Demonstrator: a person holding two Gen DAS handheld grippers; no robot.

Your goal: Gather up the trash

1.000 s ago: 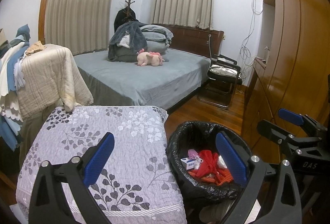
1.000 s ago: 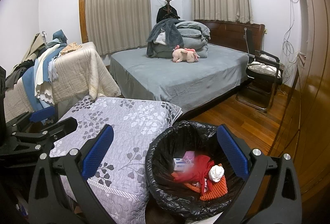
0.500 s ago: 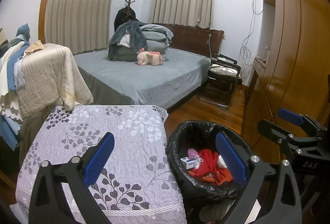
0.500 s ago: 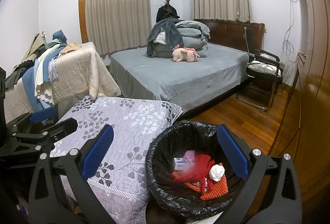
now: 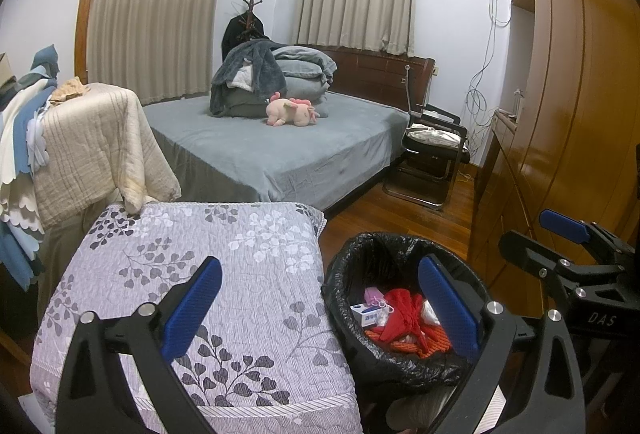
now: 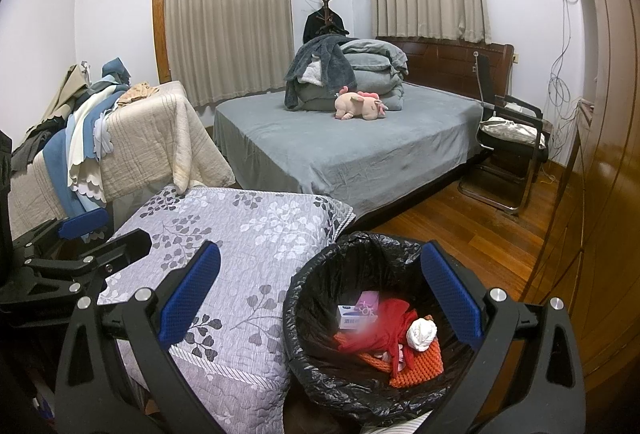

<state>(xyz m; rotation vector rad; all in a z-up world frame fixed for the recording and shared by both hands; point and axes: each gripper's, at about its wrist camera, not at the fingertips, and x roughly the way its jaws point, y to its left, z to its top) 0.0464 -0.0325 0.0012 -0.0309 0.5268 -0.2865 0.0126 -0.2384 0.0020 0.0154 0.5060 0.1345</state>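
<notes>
Left tool (image 5: 320,304): two matte-black, ribbed arms, each ending in a long blue pad with a fine dotted texture (image 5: 192,308); round silver screw heads mark the joints on each arm. Right tool (image 6: 320,304): same build, black frame, blue textured pads (image 6: 450,298), silver screws at the pivots. In the left wrist view, the right tool's black side body carries the pale letters "DAS" and further small silver screws.

"DAS" is printed on the right hand-held gripper (image 5: 568,234)
</notes>
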